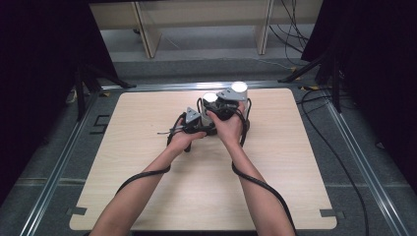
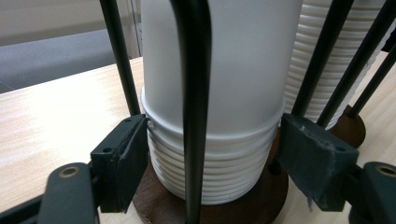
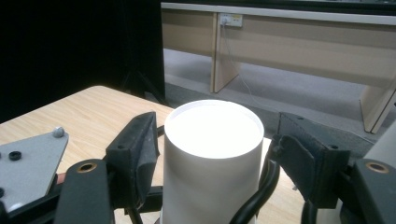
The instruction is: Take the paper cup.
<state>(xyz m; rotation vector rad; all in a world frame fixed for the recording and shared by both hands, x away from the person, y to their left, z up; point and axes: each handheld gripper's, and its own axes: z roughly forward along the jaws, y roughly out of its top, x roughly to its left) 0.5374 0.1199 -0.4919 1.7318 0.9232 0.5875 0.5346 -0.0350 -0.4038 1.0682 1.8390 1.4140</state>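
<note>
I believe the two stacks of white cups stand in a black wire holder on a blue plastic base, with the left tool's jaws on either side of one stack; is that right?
Not quite: the base is dark brown wood, not blue plastic, as the left gripper view shows. The rest holds: two stacks of white cups stand in the black wire holder, and the left tool has its jaws on either side of one stack.

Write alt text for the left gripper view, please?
A stack of white paper cups stands on a round wooden base inside black wire posts, between the left gripper's two black jaws. A second ribbed stack stands behind, on a pale wooden table.
</note>
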